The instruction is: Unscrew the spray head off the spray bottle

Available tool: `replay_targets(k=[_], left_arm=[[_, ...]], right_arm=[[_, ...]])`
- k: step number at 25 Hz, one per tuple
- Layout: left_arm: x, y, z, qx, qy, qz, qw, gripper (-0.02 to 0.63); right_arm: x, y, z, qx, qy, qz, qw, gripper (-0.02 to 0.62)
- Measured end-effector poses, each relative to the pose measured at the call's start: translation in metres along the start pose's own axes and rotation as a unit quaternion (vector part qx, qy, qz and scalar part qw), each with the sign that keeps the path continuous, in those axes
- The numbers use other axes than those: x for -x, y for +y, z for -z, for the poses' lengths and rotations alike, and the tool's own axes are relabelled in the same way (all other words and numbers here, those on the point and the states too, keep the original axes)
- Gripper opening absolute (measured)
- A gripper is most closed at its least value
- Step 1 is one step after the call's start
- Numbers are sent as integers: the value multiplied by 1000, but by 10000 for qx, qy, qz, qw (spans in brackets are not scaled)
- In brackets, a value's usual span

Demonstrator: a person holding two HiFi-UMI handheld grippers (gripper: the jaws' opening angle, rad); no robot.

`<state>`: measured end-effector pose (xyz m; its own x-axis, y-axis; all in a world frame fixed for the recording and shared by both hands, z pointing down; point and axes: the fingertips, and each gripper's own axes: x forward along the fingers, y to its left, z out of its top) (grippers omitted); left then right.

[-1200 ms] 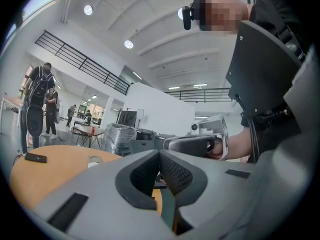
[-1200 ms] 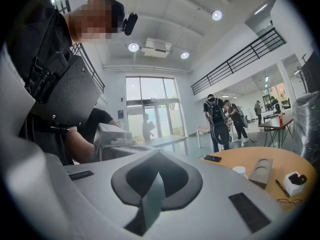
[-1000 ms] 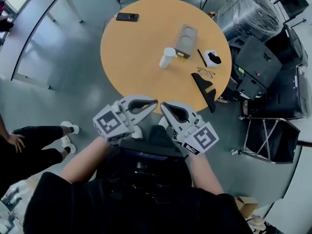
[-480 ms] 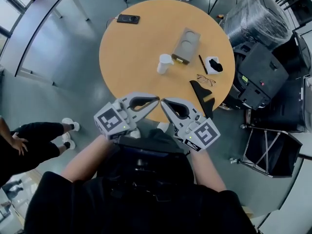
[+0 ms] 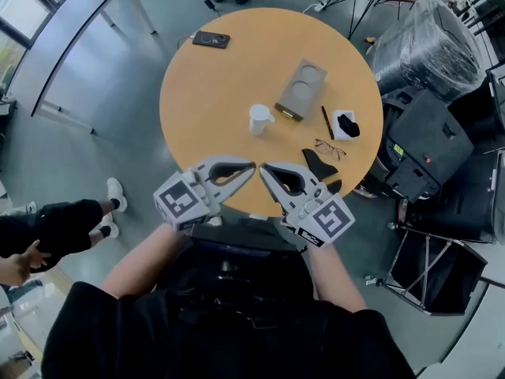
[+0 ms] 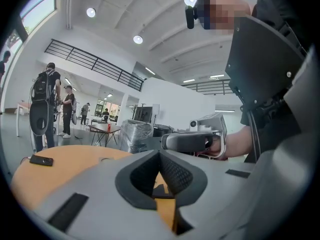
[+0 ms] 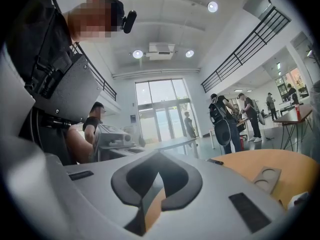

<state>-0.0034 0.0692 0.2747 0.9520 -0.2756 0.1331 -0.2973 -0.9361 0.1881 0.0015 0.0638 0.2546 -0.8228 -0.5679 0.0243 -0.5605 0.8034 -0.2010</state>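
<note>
Both grippers stand closer to the round table [image 5: 197, 109] than one second ago; its near edge now lies beneath the jaw tips. Left gripper [image 5: 252, 165]: jaws fully closed, nothing between them. Right gripper [image 5: 263, 167]: jaws fully closed, nothing between them. The two tips sit just beside each other, pointing toward the table centre. The spray bottle [image 5: 259, 119] stands upright near the table centre, just left of a grey cup tray [image 5: 301, 90], well apart from both grippers.
</note>
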Motion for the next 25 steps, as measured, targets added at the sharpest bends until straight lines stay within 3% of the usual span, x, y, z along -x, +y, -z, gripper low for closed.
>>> replay_targets(k=[13, 20, 25], left_arm=[[-51, 32, 10, 67, 210, -673, 9975, 5], [-50, 66, 19, -97, 340, -845, 9958, 3], [-44, 105, 41, 83, 454, -747, 9961, 3]], right_arm=[[14, -63, 9, -141, 94, -541, 9984, -9], [-6, -91, 24, -366, 216, -407, 9983, -9], [-32, -112, 47, -535, 410, -143, 9976, -9]])
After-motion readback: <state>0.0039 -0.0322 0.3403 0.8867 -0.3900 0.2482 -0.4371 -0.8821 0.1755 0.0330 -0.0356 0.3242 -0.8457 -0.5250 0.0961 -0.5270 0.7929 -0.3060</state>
